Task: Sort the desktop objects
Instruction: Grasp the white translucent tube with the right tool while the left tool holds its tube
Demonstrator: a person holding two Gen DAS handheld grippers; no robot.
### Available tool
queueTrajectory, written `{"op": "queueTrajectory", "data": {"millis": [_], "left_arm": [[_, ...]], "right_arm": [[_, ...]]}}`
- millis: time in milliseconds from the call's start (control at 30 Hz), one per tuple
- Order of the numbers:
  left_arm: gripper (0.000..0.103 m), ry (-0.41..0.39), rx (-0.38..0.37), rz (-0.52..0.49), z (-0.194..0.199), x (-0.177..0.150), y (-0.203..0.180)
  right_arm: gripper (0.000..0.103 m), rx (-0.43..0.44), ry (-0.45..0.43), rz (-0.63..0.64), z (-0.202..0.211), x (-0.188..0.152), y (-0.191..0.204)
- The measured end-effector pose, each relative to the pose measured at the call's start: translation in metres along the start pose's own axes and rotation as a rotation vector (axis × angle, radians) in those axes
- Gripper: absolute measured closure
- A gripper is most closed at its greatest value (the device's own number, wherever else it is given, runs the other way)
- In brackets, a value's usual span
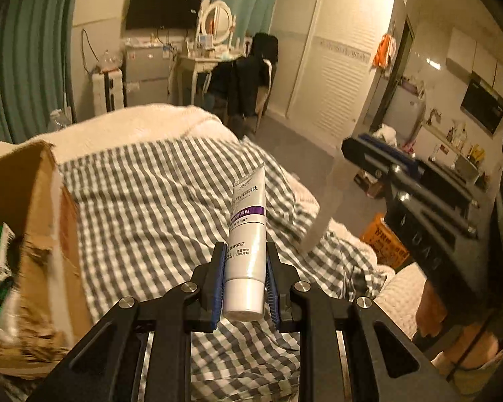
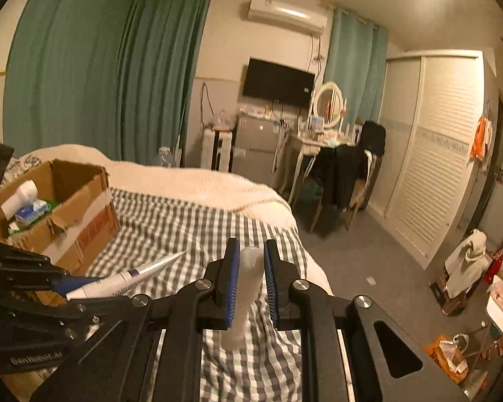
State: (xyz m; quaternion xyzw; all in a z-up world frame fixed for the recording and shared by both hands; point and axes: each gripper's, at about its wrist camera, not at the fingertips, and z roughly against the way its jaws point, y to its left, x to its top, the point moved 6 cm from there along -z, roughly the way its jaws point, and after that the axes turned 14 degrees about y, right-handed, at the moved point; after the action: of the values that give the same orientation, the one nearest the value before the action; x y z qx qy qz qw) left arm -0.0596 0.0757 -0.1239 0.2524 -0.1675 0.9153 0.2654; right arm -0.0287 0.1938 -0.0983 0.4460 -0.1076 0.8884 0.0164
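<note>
Left claw (image 1: 244, 264) pinches a toothpaste tube (image 1: 246, 234) lengthwise; right claw (image 2: 251, 268) pinches a translucent white stick (image 2: 248, 288). The cardboard box (image 2: 84, 207) lies left, nearer the left hand.

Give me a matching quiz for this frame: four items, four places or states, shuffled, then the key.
Items:
1. toothpaste tube
2. translucent white stick
3. cardboard box
4. tissue pack

Places:
A. inside the box
B. clamped in the left tongs
C. on the checked bedcover
D. clamped in the right tongs

Pairs: 1-B, 2-D, 3-C, 4-A
</note>
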Motion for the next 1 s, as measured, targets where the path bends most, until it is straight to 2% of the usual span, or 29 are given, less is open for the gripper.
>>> {"op": "queueTrajectory", "data": {"millis": [133, 167, 300, 400, 433, 467, 533, 567, 600, 667, 767, 833, 900, 1000], "left_arm": [[0.081, -0.054, 0.037, 0.000, 0.026, 0.006, 0.015], [0.081, -0.062, 0.042, 0.003, 0.033, 0.007, 0.018], [0.081, -0.098, 0.051, 0.021, 0.056, 0.011, 0.033], [0.081, -0.128, 0.067, 0.038, 0.072, 0.012, 0.045], [0.081, -0.132, 0.072, 0.042, 0.074, 0.012, 0.046], [0.081, -0.143, 0.079, 0.054, 0.079, 0.012, 0.053], [0.081, -0.155, 0.086, 0.066, 0.089, 0.012, 0.064], [0.081, -0.166, 0.089, 0.077, 0.095, 0.013, 0.070], [0.081, -0.175, 0.090, 0.088, 0.099, 0.013, 0.076], [0.081, -0.194, 0.100, 0.119, 0.109, 0.016, 0.090], [0.081, -0.220, 0.127, 0.162, 0.121, 0.018, 0.111], [0.081, -0.230, 0.127, 0.193, 0.127, 0.017, 0.125], [0.081, -0.239, 0.131, 0.212, 0.133, 0.015, 0.134], [0.081, -0.254, 0.151, 0.235, 0.141, 0.016, 0.152]], "right_arm": [[0.093, -0.012, -0.060, 0.009, 0.015, 0.010, 0.012], [0.100, -0.015, -0.074, 0.009, 0.020, 0.014, 0.016], [0.100, -0.008, -0.094, 0.012, 0.027, 0.023, 0.028], [0.100, 0.020, -0.074, 0.002, 0.024, 0.025, 0.036], [0.100, 0.044, -0.045, -0.003, 0.018, 0.024, 0.038], [0.100, 0.110, 0.034, -0.004, 0.004, 0.021, 0.042], [0.100, 0.172, 0.141, -0.011, -0.019, 0.009, 0.044], [0.095, 0.203, 0.243, -0.017, -0.040, -0.004, 0.045], [0.081, 0.208, 0.325, -0.033, -0.056, -0.015, 0.045], [0.066, 0.201, 0.495, -0.121, -0.086, -0.047, 0.037], [0.063, 0.235, 0.620, -0.273, -0.107, -0.077, 0.024], [0.062, 0.236, 0.656, -0.353, -0.115, -0.085, 0.016], [0.060, 0.218, 0.693, -0.417, -0.127, -0.093, 0.010], [0.058, 0.151, 0.773, -0.448, -0.147, -0.111, 0.007]]}}
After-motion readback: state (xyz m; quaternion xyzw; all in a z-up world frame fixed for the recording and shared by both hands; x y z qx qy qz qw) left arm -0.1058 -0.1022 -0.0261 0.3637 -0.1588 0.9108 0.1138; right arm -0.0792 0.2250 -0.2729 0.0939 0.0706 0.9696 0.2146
